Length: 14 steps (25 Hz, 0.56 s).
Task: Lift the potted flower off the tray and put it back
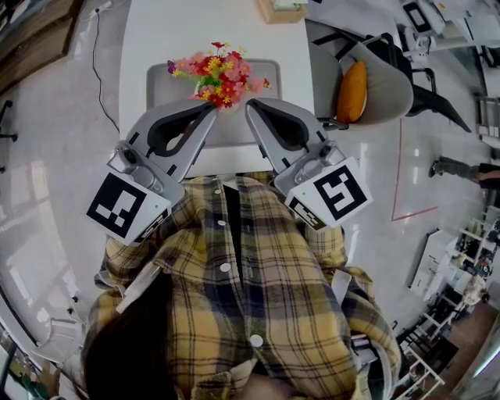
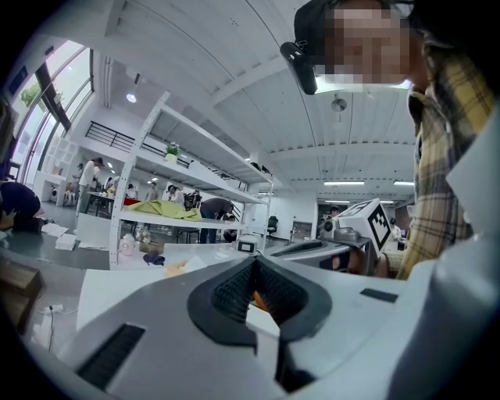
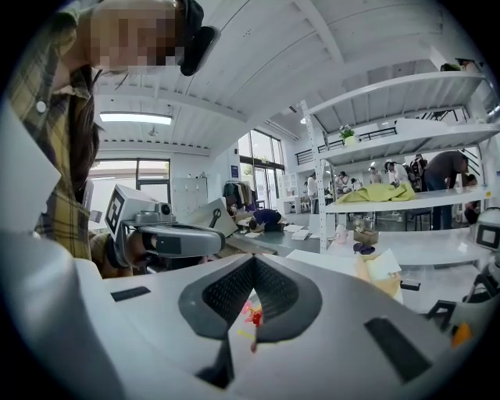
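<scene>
A white tabletop point(image 1: 156, 39) fills the top of the head view, with a wooden-edged item point(image 1: 275, 12) cut off at its far side. Just right of it stands a grey chair point(image 1: 391, 90) holding an orange cushion point(image 1: 352, 91). A black cable point(image 1: 97, 55) trails over the glossy floor at left, and red tape point(image 1: 397, 180) marks the floor at right. In the left gripper view, a white rack point(image 2: 172, 222) carries a green cloth point(image 2: 160, 209).

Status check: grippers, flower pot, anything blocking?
Both shut, empty: left gripper, right gripper, tips near the blooms. Potted flower sits on the tray. Nothing between grippers and flower.
</scene>
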### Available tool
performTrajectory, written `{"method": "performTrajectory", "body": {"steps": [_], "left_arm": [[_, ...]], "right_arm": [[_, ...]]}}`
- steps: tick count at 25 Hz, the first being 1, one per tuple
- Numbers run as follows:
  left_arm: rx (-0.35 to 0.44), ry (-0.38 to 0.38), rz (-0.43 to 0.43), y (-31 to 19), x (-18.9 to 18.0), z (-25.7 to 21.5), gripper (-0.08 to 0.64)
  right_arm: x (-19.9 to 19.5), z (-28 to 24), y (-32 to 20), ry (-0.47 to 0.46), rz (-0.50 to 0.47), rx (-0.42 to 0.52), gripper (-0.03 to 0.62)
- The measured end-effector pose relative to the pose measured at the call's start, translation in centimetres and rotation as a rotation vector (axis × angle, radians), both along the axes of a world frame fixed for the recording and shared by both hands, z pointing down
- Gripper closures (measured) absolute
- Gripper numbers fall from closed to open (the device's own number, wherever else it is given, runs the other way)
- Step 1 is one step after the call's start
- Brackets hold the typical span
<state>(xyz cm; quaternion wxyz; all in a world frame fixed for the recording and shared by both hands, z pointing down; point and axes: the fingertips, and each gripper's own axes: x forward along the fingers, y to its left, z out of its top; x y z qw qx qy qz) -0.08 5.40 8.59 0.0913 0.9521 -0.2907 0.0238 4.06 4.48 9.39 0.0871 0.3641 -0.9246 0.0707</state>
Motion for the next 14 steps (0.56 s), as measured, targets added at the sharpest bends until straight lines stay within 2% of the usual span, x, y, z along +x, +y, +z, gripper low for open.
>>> {"method": "performTrajectory", "body": {"steps": [14], "left_arm": [[-0.011,-0.016,-0.023,-1.7,-0.6,0.4,0.552]], "right_arm": [[-0.2,0.3,-1.5,0.012,-0.005,-0.005,0.595]]}}
